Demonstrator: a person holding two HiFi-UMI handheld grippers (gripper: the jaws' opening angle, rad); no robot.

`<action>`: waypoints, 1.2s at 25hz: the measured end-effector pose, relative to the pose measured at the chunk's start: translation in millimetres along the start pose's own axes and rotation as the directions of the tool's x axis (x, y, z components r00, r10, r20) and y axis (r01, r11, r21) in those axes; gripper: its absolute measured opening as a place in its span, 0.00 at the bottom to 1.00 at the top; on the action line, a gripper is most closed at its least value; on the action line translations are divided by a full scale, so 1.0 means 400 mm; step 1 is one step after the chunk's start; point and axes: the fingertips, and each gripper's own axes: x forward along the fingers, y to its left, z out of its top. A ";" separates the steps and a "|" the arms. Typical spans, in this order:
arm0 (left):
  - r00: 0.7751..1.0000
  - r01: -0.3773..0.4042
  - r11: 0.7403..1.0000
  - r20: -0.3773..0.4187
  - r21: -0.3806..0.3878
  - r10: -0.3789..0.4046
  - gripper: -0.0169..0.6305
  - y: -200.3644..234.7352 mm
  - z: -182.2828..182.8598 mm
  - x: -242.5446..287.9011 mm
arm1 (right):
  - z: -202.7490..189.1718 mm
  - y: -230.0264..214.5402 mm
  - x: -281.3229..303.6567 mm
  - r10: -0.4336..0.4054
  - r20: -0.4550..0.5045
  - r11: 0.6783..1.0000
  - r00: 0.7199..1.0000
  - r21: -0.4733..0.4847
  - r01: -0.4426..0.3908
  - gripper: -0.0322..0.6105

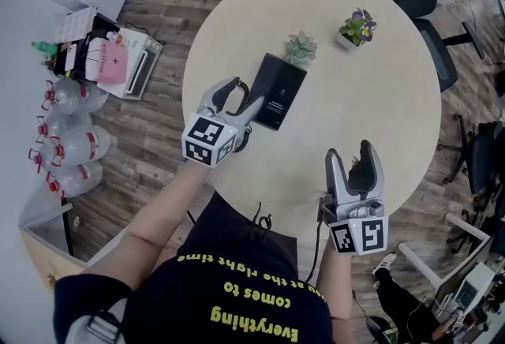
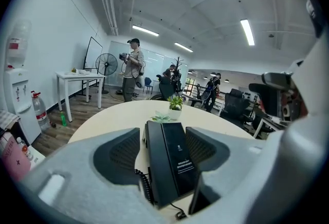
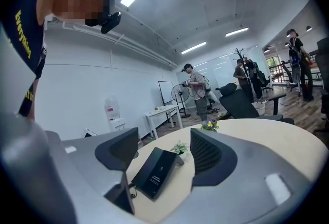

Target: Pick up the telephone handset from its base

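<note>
while the telephone [image 1: 276,90] lies flat near the middle of the round counter [image 1: 371,98], nothing of the pick-up is done yet: the handset [image 2: 154,161], which i take to be the long strip along the phone's left side in the left gripper view, sits seated on its base, and the coiled cord [image 2: 143,182] hangs slack at the near end.

the left tongs [image 1: 241,94] hover at the phone's lower left end in the head view. their own view shows them spread wide, one jaw on each side of the black body, with no pad pressing on it. so they frame the phone but hold nothing.

the right tongs [image 1: 351,153] sit at the lower right of the head view, well apart from the phone, wide open and empty. their view only looks across the counter at it.

a small succulent pot [image 1: 301,46] stands just beyond the phone's far end, and a flowering pot [image 1: 357,27] stands further up and right.

left to do, as i judge it: bring the left tongs down around the handset alone, close on it, and lift it clear of the base.
</note>
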 end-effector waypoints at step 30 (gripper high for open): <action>0.939 0.240 0.955 -0.208 -0.173 -0.273 0.20 0.014 -0.174 0.171 | -0.096 -0.060 0.022 -0.064 -0.098 0.997 0.993 0.047 0.069 0.52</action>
